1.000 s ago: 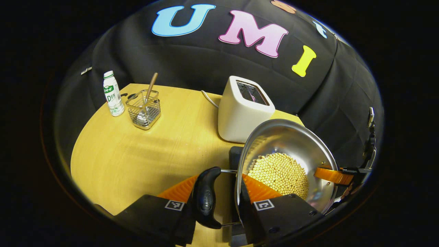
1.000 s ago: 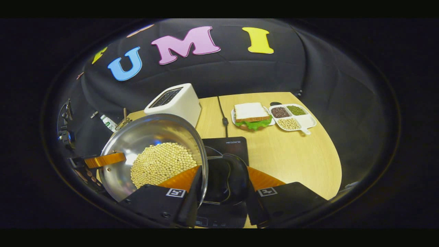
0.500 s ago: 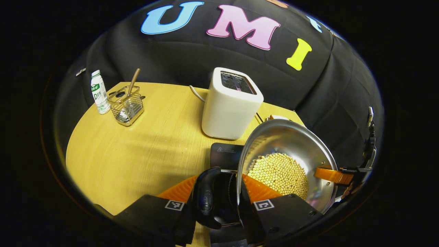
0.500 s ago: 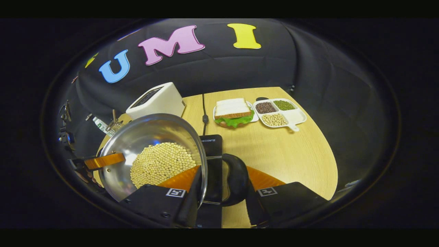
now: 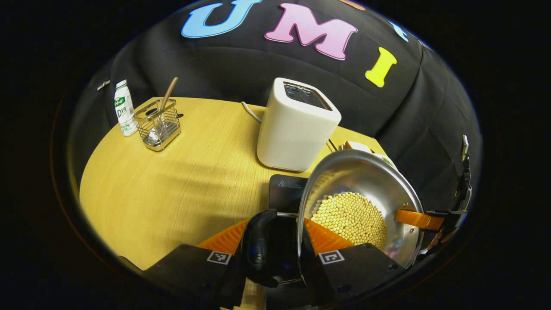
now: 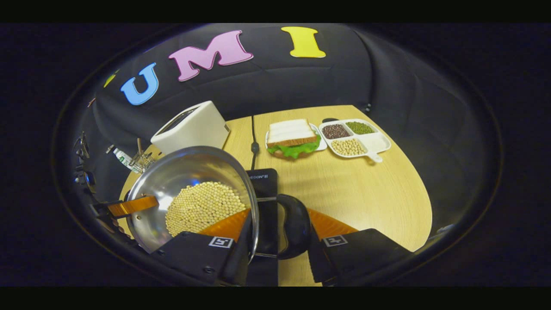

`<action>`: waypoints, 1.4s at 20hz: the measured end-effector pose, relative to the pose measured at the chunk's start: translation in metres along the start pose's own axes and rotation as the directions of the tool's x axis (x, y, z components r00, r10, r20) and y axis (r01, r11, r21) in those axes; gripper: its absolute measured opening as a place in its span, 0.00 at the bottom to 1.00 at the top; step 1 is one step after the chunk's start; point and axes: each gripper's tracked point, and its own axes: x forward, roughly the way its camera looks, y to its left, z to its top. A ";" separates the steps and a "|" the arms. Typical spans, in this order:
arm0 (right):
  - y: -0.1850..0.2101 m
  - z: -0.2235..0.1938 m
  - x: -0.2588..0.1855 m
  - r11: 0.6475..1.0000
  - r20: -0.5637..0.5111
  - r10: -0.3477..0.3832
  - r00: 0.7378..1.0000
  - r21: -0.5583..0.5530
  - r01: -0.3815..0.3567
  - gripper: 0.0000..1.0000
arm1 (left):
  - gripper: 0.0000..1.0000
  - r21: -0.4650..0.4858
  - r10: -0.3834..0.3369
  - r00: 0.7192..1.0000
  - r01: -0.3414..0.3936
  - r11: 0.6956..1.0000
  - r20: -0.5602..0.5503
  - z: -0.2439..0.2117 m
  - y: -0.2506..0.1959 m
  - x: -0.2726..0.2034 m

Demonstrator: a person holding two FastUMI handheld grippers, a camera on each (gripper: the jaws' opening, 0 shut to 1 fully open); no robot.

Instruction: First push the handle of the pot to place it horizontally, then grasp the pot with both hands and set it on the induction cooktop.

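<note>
A steel pot (image 5: 366, 176) holding yellow beans (image 5: 351, 217) hangs between both grippers. In the left gripper view my left gripper (image 5: 273, 245) is shut on the pot's black side handle (image 5: 257, 247), one orange finger inside the rim. In the right gripper view the pot (image 6: 185, 172) sits left, and my right gripper (image 6: 277, 230) is shut on the opposite black handle (image 6: 295, 226). The black induction cooktop (image 5: 286, 191) lies beneath the pot, and the cooktop (image 6: 263, 178) peeks out beyond the rim in the right gripper view. Each view shows the other gripper's orange finger (image 5: 415, 218) at the pot's far side.
A white toaster (image 5: 297, 125) stands just behind the cooktop, its cord running back. A wire basket (image 5: 157, 127) with a spoon and a small bottle (image 5: 124, 108) stand at the table's far left. A sandwich plate (image 6: 292, 140) and a divided tray of beans (image 6: 355, 140) lie far right.
The pot, carried by both grippers, has travelled over the table onto the cooktop, which now shows under it. Over the last half second it sank slightly. Both grips held.
</note>
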 end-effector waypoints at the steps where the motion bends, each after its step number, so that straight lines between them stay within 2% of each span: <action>1: 0.001 -0.001 0.001 1.000 -0.002 0.006 1.000 0.009 -0.006 0.61 | 0.59 0.007 0.001 1.000 -0.001 1.000 -0.006 0.001 0.000 0.002; 2: 0.001 -0.001 0.000 1.000 -0.005 0.009 1.000 0.015 -0.009 0.61 | 0.59 0.007 -0.001 1.000 0.001 1.000 -0.003 0.000 0.001 0.001; 3: 0.001 0.000 0.000 1.000 -0.003 0.008 1.000 0.013 -0.008 0.56 | 0.58 0.007 -0.002 1.000 0.002 1.000 -0.005 0.000 0.001 0.001; 4: 0.001 0.000 0.000 1.000 0.000 0.008 1.000 0.006 -0.008 0.61 | 0.60 0.007 -0.002 1.000 0.002 1.000 -0.007 -0.001 0.001 0.002; 9: 0.001 0.000 -0.002 1.000 0.003 0.011 1.000 0.010 -0.011 0.61 | 0.61 0.012 0.006 1.000 -0.006 1.000 -0.028 -0.005 0.002 0.002; 10: 0.001 0.000 -0.001 1.000 -0.001 0.011 1.000 0.016 -0.011 0.57 | 0.61 0.012 0.008 1.000 -0.007 1.000 -0.030 -0.005 0.001 0.001; 12: 0.002 0.000 -0.001 1.000 -0.007 0.015 1.000 0.027 -0.015 0.61 | 0.61 0.008 0.009 0.999 -0.009 1.000 -0.035 -0.005 0.002 0.002; 15: 0.001 0.000 -0.001 0.999 -0.015 0.023 1.000 0.043 -0.022 0.61 | 0.62 0.005 0.024 0.998 -0.024 1.000 -0.057 -0.008 0.002 0.002; 16: 0.002 -0.001 -0.002 0.998 -0.019 0.029 0.999 0.050 -0.028 0.57 | 0.63 0.014 0.041 0.997 -0.041 0.999 -0.064 -0.008 0.003 0.001; 17: 0.003 -0.004 -0.003 0.998 -0.030 0.038 0.999 0.056 -0.036 0.61 | 0.67 0.034 0.064 0.996 -0.062 0.997 -0.060 -0.006 0.003 -0.001; 18: 0.000 -0.006 -0.003 0.998 -0.039 0.027 0.999 0.059 -0.024 0.63 | 0.66 0.063 0.100 0.993 -0.097 0.993 -0.054 -0.004 0.006 -0.003; 19: -0.002 -0.005 -0.006 0.998 -0.035 0.023 0.999 0.064 -0.021 0.69 | 0.78 0.089 0.123 0.991 -0.118 0.989 -0.044 -0.001 0.007 -0.009; 20: -0.004 -0.004 -0.011 0.998 -0.025 0.017 1.000 0.068 -0.015 0.74 | 0.86 0.108 0.137 0.990 -0.132 0.985 -0.039 0.004 0.006 -0.014; 21: -0.003 0.001 -0.017 0.997 -0.011 0.022 1.000 0.074 -0.021 0.91 | 0.97 0.123 0.148 0.988 -0.143 0.982 -0.035 0.003 0.004 -0.017; 22: -0.005 0.002 -0.024 0.996 0.000 0.025 1.000 0.083 -0.025 1.00 | 0.98 0.134 0.158 0.987 -0.154 0.979 -0.022 0.007 0.003 -0.023; 28: -0.003 0.026 -0.081 0.999 0.153 0.007 0.988 0.048 -0.014 0.99 | 0.95 0.128 0.146 0.985 -0.157 0.979 0.092 0.033 -0.021 -0.076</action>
